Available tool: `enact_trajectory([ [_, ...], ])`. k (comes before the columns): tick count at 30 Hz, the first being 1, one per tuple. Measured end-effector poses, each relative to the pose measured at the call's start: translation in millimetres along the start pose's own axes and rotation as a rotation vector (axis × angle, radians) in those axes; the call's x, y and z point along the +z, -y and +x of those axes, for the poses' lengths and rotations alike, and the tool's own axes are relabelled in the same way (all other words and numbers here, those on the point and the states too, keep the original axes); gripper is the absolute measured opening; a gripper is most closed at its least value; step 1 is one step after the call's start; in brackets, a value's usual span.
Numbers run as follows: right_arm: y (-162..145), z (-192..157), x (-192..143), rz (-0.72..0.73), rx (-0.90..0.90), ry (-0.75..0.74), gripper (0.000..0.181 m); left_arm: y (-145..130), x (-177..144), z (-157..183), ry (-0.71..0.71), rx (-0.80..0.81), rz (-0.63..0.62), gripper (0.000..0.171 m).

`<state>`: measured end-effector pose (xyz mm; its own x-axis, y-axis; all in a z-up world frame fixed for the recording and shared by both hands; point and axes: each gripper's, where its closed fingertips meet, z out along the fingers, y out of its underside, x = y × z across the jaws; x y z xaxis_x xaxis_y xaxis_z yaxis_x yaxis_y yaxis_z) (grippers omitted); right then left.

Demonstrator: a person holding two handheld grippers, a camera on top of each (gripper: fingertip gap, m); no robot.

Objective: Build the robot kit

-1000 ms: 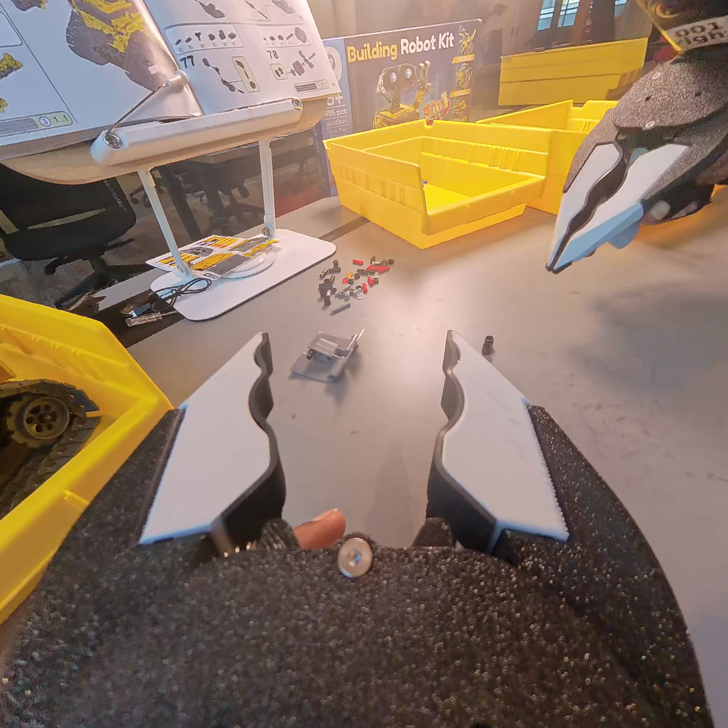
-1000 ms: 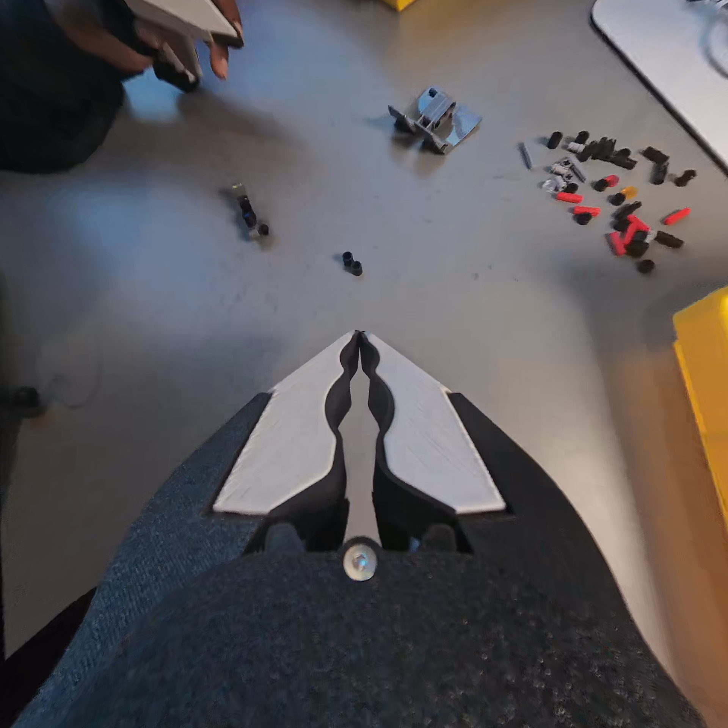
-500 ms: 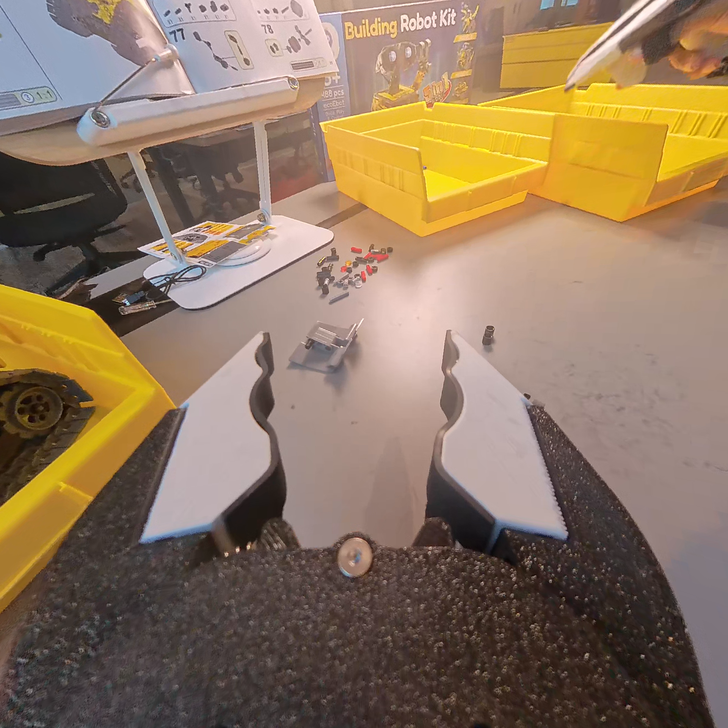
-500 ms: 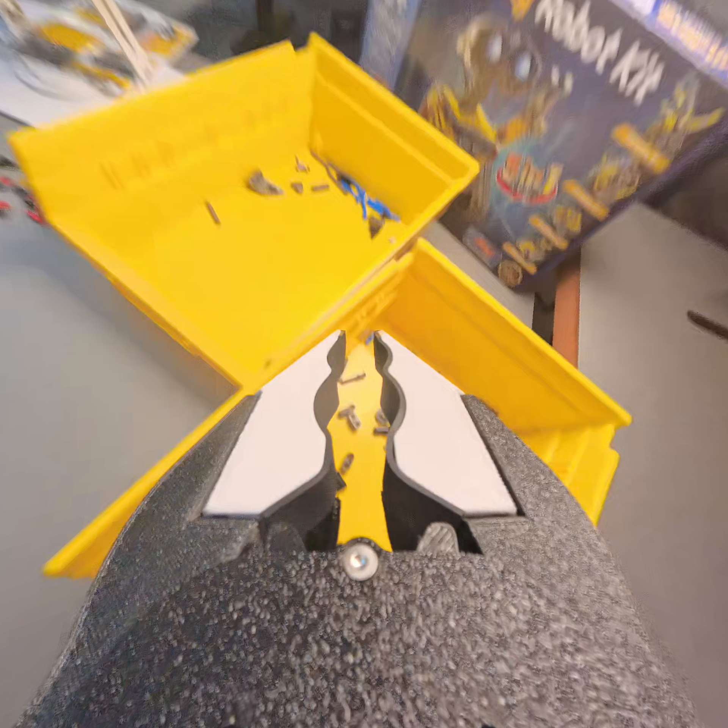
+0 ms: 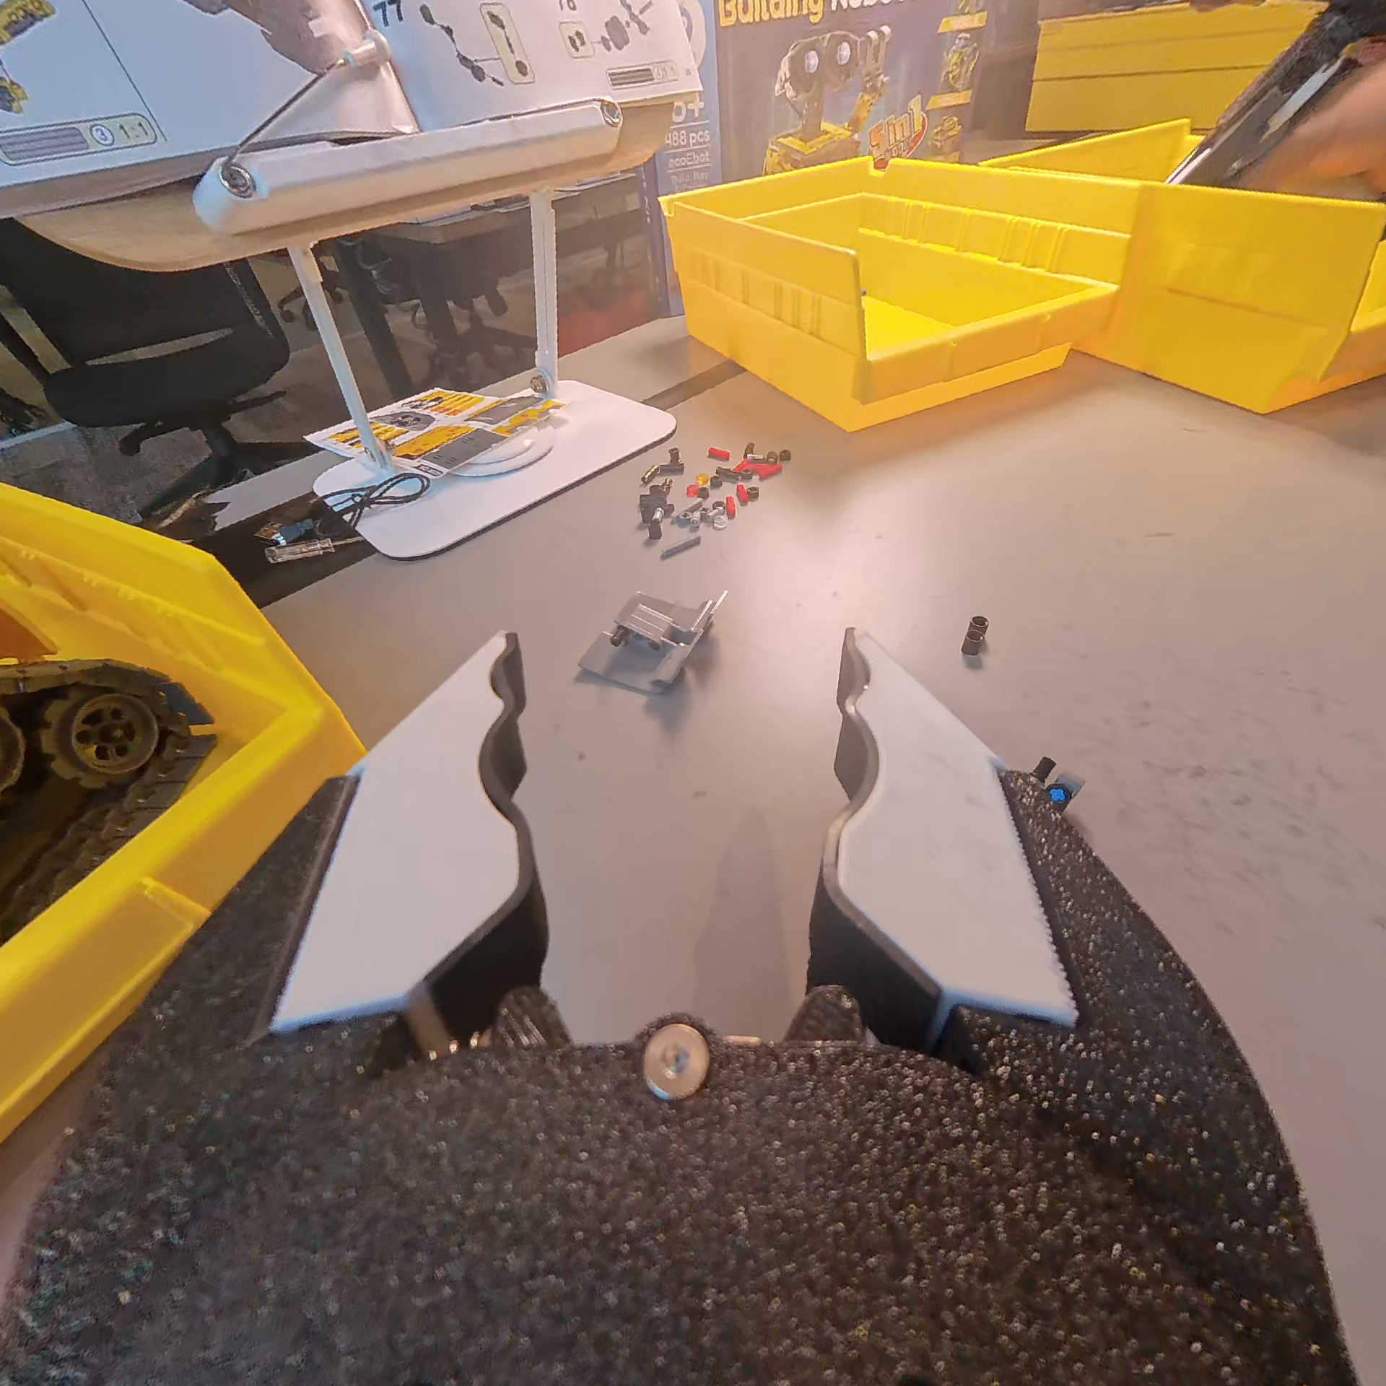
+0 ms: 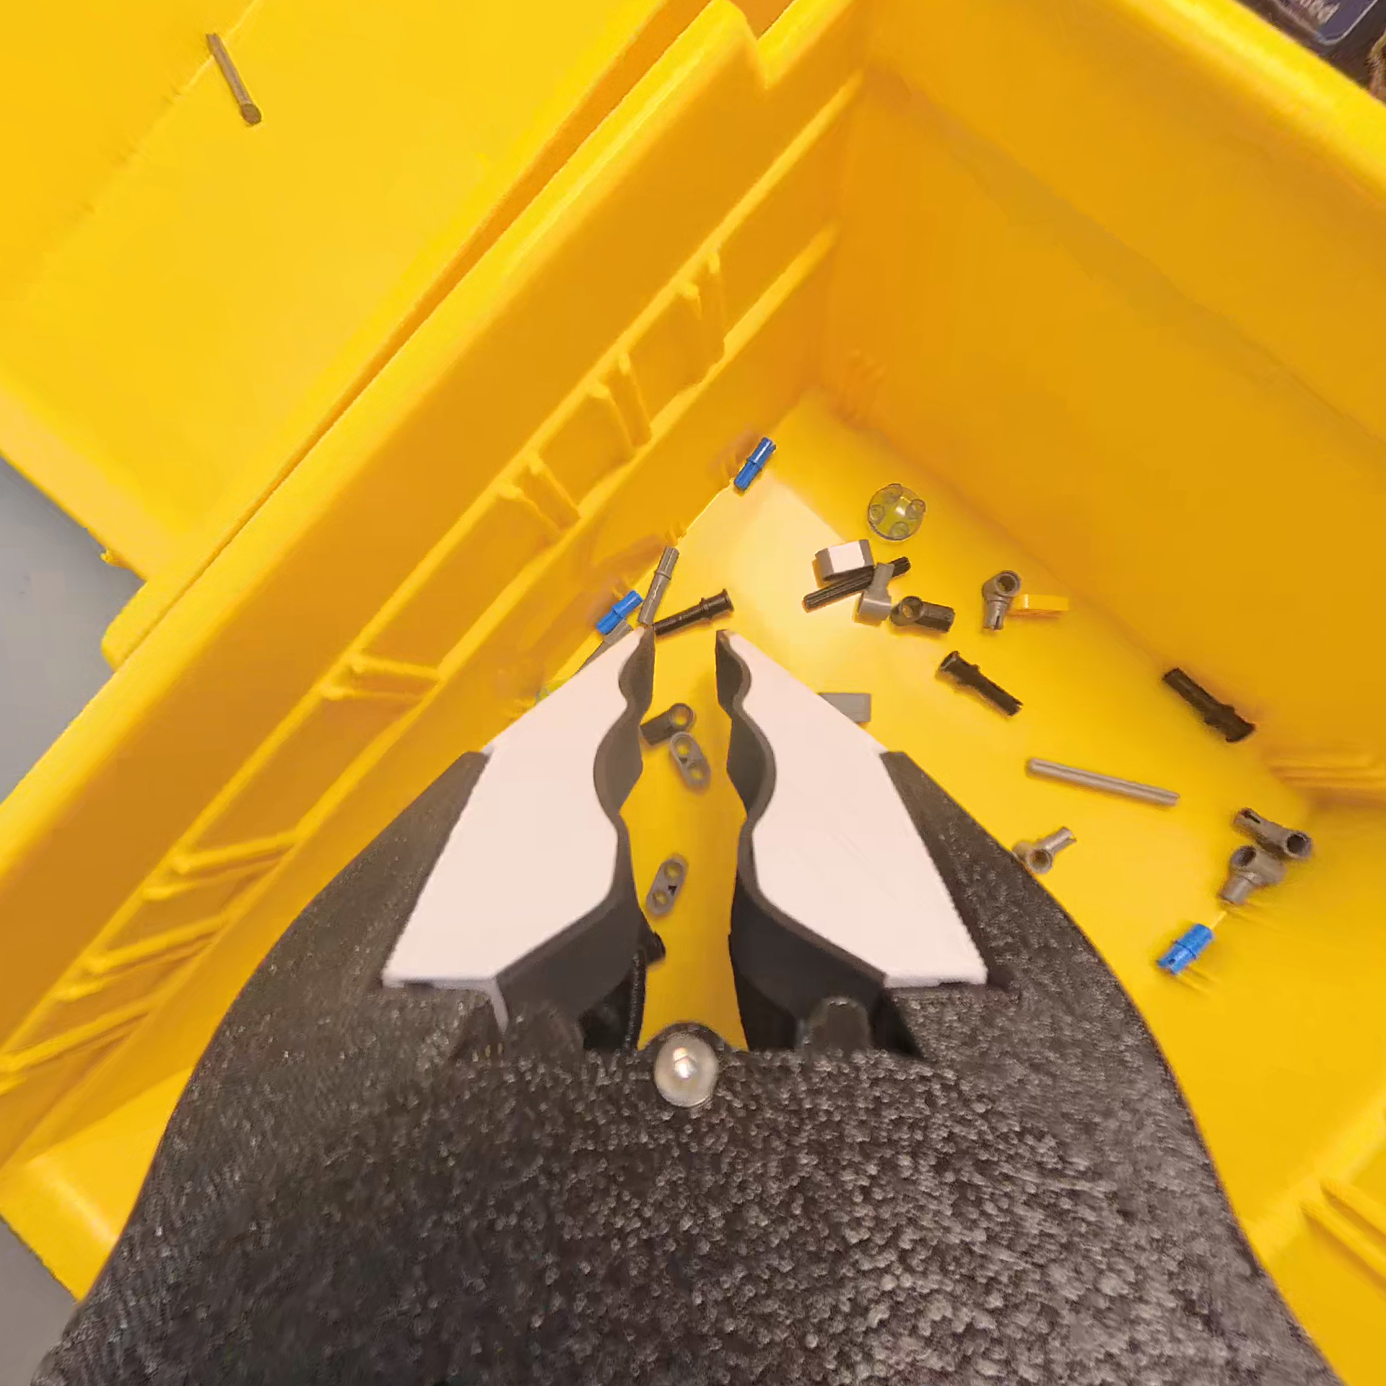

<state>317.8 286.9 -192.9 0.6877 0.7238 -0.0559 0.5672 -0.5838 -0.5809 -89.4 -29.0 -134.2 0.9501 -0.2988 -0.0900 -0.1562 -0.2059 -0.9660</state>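
Claws at work over a grey desk [image 5: 1125, 675] strewn with toy building parts: the left claw [image 5: 679, 645] hangs low above the surface with its two white fingers spread wide and nothing between them. Just beyond its tips lies a small grey plate assembly [image 5: 649, 641], and off to the right of it sits a short black connector [image 5: 975, 634]; a tiny blue-tipped piece [image 5: 1054, 784] peeks out beside the right finger. Farther back, a scatter of red, black and grey pins [image 5: 709, 487] rests near the white base of a stand [image 5: 517, 480] that carries open instruction pages [image 5: 480, 60]. A yellow bin [image 5: 150, 825] at the left edge holds a tracked model with a dark wheel [image 5: 97, 731]. Two more yellow bins stand at the far side of the desk, the nearer one [image 5: 862, 300] in front of a printed kit box [image 5: 840, 82]. The right claw [image 6: 682, 637] reaches down into the other bin [image 6: 1087, 315], its fingers slightly parted and gripping nothing. Two small grey link pieces [image 6: 682, 742] lie on the bin floor in the gap between the fingers, and a third [image 6: 666, 885] lies closer to the hinge. A black pin [image 6: 694, 611] sits just beyond the fingertips, with blue pins [image 6: 754, 463], a grey axle [image 6: 1099, 781] and a round translucent stud piece [image 6: 896, 511] scattered across the floor to the right.
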Motion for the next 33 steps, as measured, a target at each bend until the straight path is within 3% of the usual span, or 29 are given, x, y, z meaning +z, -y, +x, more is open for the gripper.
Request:
enact_trajectory([
  [8, 1.0, 8.0, 19.9, -0.101, 0.040, -0.055, 0.007, 0.8, -0.9, 0.3, -0.006, -0.004, 0.007, 0.082],
  [15, 0.8, 11.6, 18.8, -0.128, -0.053, -0.094, 0.006, 0.5, -1.1, 2.1, -0.019, -0.002, 0.006, 0.082],
  [17, 10.0, 15.9, 6.5, -0.063, -0.070, -0.126, 0.006, -0.2, -1.7, 3.1, -0.022, 0.003, 0.002, 0.082],
  [19, 41.7, 10.8, -28.4, 0.131, -0.053, -0.157, 0.006, -0.1, -2.2, 3.1, -0.022, 0.003, 0.004, 0.082],
  [20, 62.1, -0.7, -54.2, 0.258, -0.076, -0.168, 0.006, -0.2, -2.1, 3.0, -0.023, 0.000, 0.003, 0.082],
  [22, 90.5, -55.8, -101.4, 0.440, -0.189, -0.091, 0.006, -0.9, -1.3, 2.3, -0.024, -0.007, -0.003, 0.082],
  [24, 92.2, -135.6, -122.0, 0.476, -0.328, 0.067, 0.006, -1.3, -0.4, 2.8, -0.029, -0.008, -0.007, 0.082],
  [27, 46.3, -252.3, -93.2, 0.314, -0.533, 0.285, 0.006, -1.4, 0.0, 5.3, -0.037, 0.004, -0.008, 0.082],
  [29, 10.2, -304.3, -54.4, 0.214, -0.602, 0.351, 0.006, -1.3, -0.2, 6.5, -0.038, 0.012, -0.008, 0.082],
  [31, -18.2, -337.3, -18.5, 0.143, -0.630, 0.392, 0.006, -1.4, -0.6, 6.4, -0.036, 0.009, -0.008, 0.082],
  [33, -30.9, -349.0, 6.2, 0.106, -0.650, 0.373, 0.006, -1.4, -1.3, 5.6, -0.034, 0.000, -0.007, 0.082],
])
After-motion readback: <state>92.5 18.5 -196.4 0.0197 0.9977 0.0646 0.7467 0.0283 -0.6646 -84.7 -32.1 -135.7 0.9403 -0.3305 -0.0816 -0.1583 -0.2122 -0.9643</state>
